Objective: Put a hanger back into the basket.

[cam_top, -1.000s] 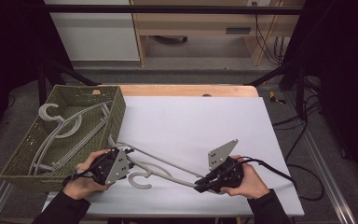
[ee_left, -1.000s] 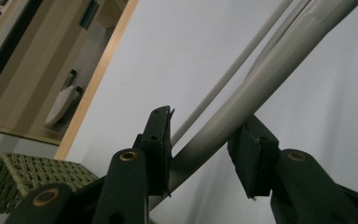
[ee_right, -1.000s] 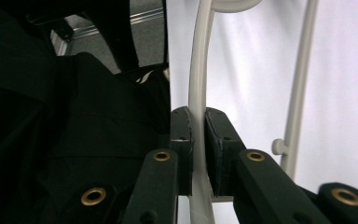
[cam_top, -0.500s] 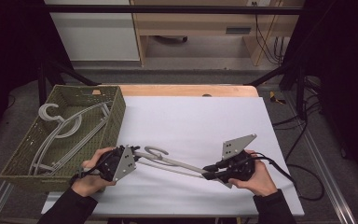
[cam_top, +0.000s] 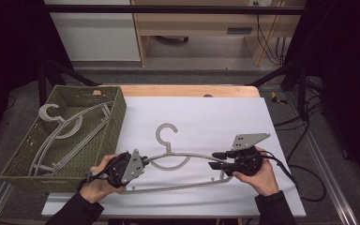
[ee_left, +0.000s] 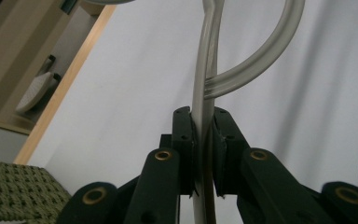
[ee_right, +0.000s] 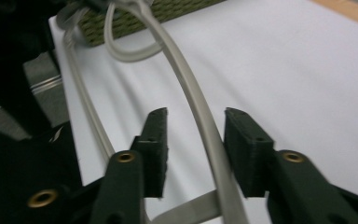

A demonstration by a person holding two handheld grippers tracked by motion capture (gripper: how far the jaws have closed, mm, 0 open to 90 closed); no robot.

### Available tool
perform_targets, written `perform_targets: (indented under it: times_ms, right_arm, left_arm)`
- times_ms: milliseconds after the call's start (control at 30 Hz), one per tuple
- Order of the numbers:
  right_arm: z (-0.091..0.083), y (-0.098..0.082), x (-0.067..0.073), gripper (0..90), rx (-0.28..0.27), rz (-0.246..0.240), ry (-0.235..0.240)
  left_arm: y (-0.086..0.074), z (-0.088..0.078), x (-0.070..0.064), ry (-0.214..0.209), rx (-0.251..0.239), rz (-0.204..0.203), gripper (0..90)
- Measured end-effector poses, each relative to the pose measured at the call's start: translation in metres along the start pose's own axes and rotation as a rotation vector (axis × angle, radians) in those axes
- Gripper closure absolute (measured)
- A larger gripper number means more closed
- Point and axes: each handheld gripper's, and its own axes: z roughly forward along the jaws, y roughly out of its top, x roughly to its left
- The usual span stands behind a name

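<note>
The grey hanger (cam_top: pixel 178 161) lay on the white counter (cam_top: pixel 262 117) just beside the basket (cam_top: pixel 117 117), long axis running between both hands. Left gripper (ee_left: pixel 204 149), nearer the basket, pinched its shoulder; right gripper (ee_right: pixel 193 149) fingers had just been opening, spread around the other arm without pressing.

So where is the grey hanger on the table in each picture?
High view: the hanger lies low in the middle, on the white table, between the two grippers.
Left gripper view: it runs up the middle, pinched between the left gripper jaws.
Right gripper view: its arm passes between the right gripper jaws, which have just been opening, pads apart from it.
Shared landmark: the green basket.
</note>
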Motion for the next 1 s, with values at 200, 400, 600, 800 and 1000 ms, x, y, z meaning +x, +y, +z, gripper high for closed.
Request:
perform_targets:
  times_ms: [200, 400, 600, 800, 1000]
  right_arm:
    - [-0.010, 0.000, -0.002, 39.2, -0.112, 0.038, -0.109]
    - [-0.025, -0.010, -0.010, 19.9, -0.189, 0.113, -0.217]
    - [-0.038, -0.022, -0.015, 10.2, -0.232, 0.169, -0.315]
    - [-0.048, -0.034, -0.022, 5.9, -0.270, 0.221, -0.393]
    - [-0.049, -0.038, -0.025, 5.0, -0.267, 0.237, -0.409]
  left_arm:
    - [-0.002, 0.003, -0.002, 0.021, 0.029, -0.067, 81.2]
    - [-0.005, 0.000, 0.003, 0.036, 0.033, -0.164, 81.2]
    - [-0.005, -0.010, 0.010, 0.057, 0.010, -0.223, 81.2]
    - [-0.004, -0.026, 0.019, 0.095, -0.030, -0.283, 81.2]
    - [-0.006, -0.045, 0.030, 0.131, -0.074, -0.333, 81.2]
